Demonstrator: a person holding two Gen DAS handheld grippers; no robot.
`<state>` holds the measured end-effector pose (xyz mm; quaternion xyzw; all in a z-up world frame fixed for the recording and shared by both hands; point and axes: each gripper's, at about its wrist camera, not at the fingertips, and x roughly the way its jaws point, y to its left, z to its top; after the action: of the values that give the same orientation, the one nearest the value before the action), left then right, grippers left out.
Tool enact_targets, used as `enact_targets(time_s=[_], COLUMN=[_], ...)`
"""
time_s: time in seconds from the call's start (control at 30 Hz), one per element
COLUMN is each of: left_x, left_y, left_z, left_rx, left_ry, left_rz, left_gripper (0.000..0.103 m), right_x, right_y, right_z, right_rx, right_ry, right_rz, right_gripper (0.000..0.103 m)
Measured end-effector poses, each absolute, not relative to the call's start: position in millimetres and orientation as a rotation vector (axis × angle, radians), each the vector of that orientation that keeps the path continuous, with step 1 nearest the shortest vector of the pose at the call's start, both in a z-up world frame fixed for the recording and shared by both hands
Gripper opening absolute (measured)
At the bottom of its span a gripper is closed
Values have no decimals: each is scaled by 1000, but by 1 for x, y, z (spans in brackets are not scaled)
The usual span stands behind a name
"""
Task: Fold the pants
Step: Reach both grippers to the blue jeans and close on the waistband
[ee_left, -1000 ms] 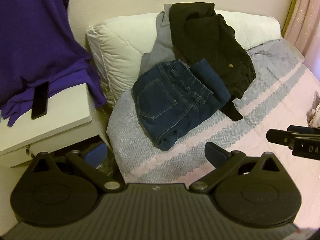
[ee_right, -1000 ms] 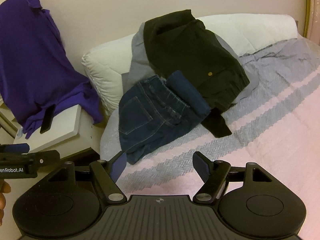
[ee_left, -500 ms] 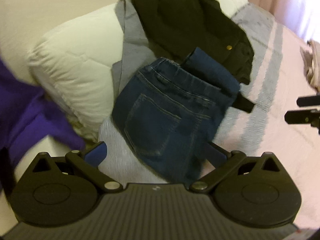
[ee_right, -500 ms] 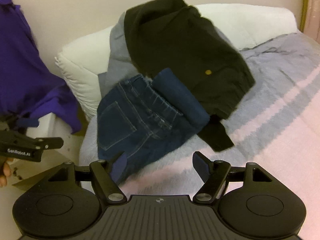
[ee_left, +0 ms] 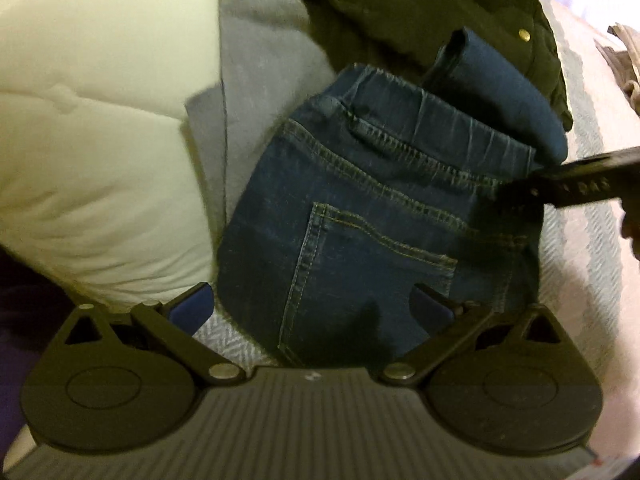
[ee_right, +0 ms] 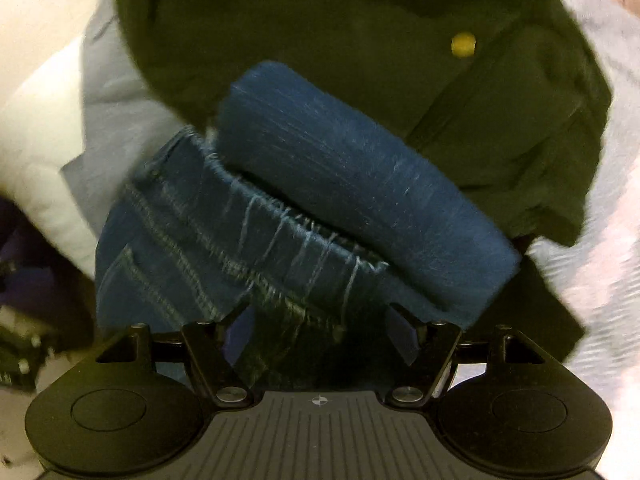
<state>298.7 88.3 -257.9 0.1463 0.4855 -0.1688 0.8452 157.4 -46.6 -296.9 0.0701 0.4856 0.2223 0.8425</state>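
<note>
step: grab jeans (ee_left: 360, 232) off bed (ee_left: 580, 280) | left gripper (ee_left: 312, 308) open, right gripper (ee_right: 320, 328) open, both at denim | pinch waistband only, skip black garment (ee_right: 340, 40)

Stitched denim jeans (ee_left: 360, 216) – matt black cloth garment (ee_right: 360, 40) – quilted pillow (ee_left: 100, 140)

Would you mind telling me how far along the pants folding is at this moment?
Done: nothing visibly; the dark blue denim jeans lie bunched against the white quilted pillow, partly under the black garment. In hand: both open grippers, left and right, close on them, gripping nothing. Left: lifting, spreading, folding.
</note>
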Motion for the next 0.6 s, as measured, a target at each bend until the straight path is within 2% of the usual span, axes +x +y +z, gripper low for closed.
enact_targets(time_s=[0.13, 0.17, 0.23, 0.27, 0.37, 0.6], left_x=[300, 300, 300, 299, 297, 280], left_y=[89, 89, 90, 91, 94, 91], left_z=[-264, -263, -259, -256, -244, -200], left_rx=[330, 332, 338, 341, 338, 370], left_ry=[1014, 1013, 1008, 1005, 989, 905], left_rz=[-400, -409, -418, -417, -426, -499], left_gripper=[102, 102, 102, 102, 102, 102], right_x=[154, 152, 149, 147, 141, 85], right_y=[-46, -49, -53, -54, -57, -58], right_z=[-309, -309, -305, -300, -279, -199], right_rx=[175, 200, 239, 241, 229, 108], right_ry=[988, 985, 996, 997, 990, 894], right_rz=[449, 451, 439, 435, 470, 579], right_gripper=[70, 56, 48, 40, 23, 16])
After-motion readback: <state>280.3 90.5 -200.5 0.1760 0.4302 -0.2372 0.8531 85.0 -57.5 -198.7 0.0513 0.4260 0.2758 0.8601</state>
